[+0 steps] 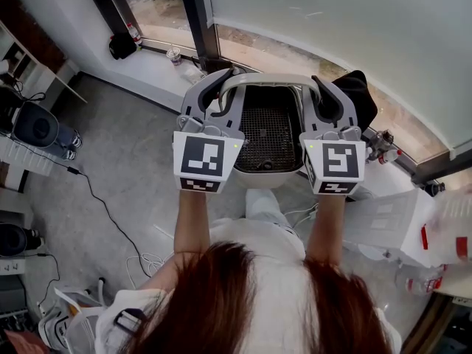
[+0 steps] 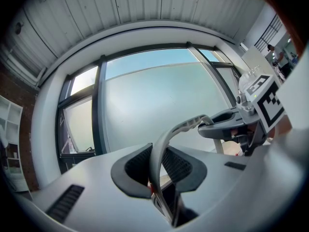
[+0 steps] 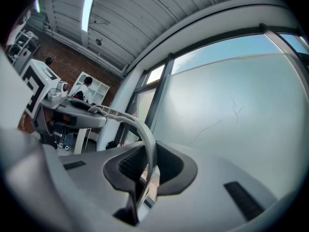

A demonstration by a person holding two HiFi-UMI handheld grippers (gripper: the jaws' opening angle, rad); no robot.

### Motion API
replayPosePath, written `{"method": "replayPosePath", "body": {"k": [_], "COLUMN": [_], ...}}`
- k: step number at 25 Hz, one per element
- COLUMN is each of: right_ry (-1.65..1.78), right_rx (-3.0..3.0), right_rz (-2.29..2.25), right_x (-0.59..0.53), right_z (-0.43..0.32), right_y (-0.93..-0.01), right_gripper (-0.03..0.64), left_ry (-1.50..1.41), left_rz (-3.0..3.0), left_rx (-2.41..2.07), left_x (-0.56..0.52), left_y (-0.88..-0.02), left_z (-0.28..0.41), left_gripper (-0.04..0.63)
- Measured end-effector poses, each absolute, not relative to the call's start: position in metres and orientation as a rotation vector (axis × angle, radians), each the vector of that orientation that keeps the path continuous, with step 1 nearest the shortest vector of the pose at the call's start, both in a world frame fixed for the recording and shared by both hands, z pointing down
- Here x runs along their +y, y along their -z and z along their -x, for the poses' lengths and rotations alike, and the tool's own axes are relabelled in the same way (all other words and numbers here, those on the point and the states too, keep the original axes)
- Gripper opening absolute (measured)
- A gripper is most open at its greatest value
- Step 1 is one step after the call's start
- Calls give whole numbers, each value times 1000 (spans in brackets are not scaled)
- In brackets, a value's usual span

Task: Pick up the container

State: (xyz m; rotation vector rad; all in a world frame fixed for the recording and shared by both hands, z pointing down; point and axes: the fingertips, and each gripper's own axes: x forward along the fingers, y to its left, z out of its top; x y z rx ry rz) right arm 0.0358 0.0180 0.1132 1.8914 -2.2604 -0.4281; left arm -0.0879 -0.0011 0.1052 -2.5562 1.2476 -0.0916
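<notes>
Head view with both gripper views, as I read them from the remote station: the container (image 1: 267,177), a pale bin with a dark mesh basket (image 1: 267,135) inside it, sits at the upper centre of the head view, between my two grippers and clear of the grey floor (image 1: 125,161) below it. Its curved pale handle (image 1: 267,77) arches across the top of the bin from one side to the other. The left gripper (image 1: 221,88), at the left of centre, has its jaws closed on the left end of that handle; in the left gripper view the handle rises from between the two dark pads, which press on it from either side, then bends away to the right of the frame towards the other gripper. The right gripper (image 1: 317,94), at the right of centre, clamps the right end of the handle in the same way; in the right gripper view the handle comes up between the pads and sweeps to the upper left of the frame. Both grippers point level, and each marker cube (image 1: 199,159) faces up at the camera. A black cable (image 1: 103,205) runs over the floor at the left, and a large frosted window (image 1: 310,21) fills the upper right
</notes>
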Motion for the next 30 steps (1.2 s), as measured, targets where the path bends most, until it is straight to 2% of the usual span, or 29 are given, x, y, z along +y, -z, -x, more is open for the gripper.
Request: {"method": "replayPosePath", "body": {"k": [30], "right_ry": [401], "right_rx": [-2253], "right_rz": [-1912], "right_x": [17], "right_z": [-46], "right_y": [-121], "right_gripper": [55], "left_ry": [116], "left_rz": [2577], "left_rx": [1221], "left_x": [-5], "left_y": [-113], "left_z": [78], "left_gripper": [67]}}
